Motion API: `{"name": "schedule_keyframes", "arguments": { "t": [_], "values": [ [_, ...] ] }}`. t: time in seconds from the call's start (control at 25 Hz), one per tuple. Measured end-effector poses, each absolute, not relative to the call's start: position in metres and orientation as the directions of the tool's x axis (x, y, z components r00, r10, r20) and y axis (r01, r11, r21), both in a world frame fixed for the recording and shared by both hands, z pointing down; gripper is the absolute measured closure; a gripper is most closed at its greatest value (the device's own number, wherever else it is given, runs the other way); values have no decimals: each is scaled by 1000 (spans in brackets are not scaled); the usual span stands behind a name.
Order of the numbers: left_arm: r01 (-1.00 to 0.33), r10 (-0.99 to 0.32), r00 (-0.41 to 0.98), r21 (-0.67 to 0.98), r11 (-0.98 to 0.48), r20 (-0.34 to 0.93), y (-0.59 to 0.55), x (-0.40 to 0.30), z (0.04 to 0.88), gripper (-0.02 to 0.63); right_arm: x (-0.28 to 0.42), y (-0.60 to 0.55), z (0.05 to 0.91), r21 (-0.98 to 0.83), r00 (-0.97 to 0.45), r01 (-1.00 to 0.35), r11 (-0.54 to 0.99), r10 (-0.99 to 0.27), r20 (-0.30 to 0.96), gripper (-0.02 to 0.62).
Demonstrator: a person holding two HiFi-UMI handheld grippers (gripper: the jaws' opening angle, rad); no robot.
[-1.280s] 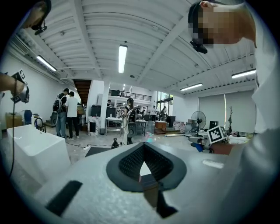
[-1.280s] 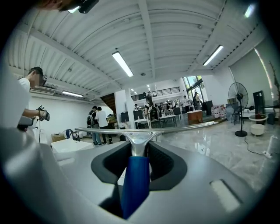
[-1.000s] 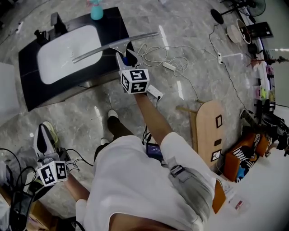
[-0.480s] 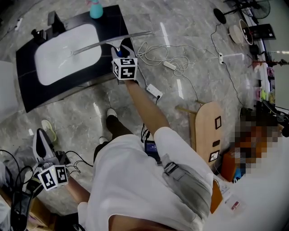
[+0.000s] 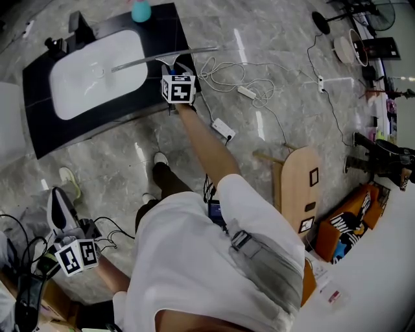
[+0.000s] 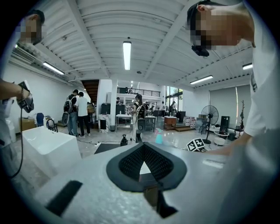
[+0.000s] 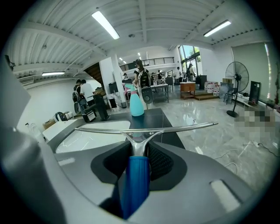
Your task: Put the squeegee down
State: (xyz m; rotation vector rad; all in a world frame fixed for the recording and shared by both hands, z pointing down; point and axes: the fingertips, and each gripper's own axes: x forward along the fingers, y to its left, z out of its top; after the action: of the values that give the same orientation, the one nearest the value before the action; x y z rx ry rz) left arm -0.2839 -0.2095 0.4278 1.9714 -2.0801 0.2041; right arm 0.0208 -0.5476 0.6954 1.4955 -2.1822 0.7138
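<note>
The squeegee [image 5: 162,57] has a long metal blade and a blue handle [image 7: 135,183]. My right gripper [image 5: 172,68] is shut on that handle, at the end of an outstretched arm. It holds the blade crosswise over the right end of the black counter [image 5: 45,139], beside the white sink basin [image 5: 97,71]. In the right gripper view the blade [image 7: 144,129] spans the picture in front of my right gripper [image 7: 140,151]. My left gripper [image 5: 61,206] hangs low at the person's left side, away from the counter. Its jaws [image 6: 143,146] meet at the tips with nothing between them.
A teal spray bottle [image 5: 141,10] stands at the counter's far edge, a black faucet [image 5: 78,29] at its far left. White cables [image 5: 233,78] and a power strip [image 5: 222,131] lie on the marble floor right of the counter. A wooden board [image 5: 299,185] lies further right.
My right gripper has carried the squeegee down and further out over the counter's right end. The left gripper has stayed where it was.
</note>
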Motion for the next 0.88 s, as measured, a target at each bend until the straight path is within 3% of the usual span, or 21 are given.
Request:
{"name": "schedule_keyframes", "arguments": {
  "t": [0.88],
  "values": [
    [-994, -942, -80, 48, 101, 325, -192, -298, 441, 606, 11, -548, 766, -113, -264, -952, 284, -580, 770, 460]
  ]
}}
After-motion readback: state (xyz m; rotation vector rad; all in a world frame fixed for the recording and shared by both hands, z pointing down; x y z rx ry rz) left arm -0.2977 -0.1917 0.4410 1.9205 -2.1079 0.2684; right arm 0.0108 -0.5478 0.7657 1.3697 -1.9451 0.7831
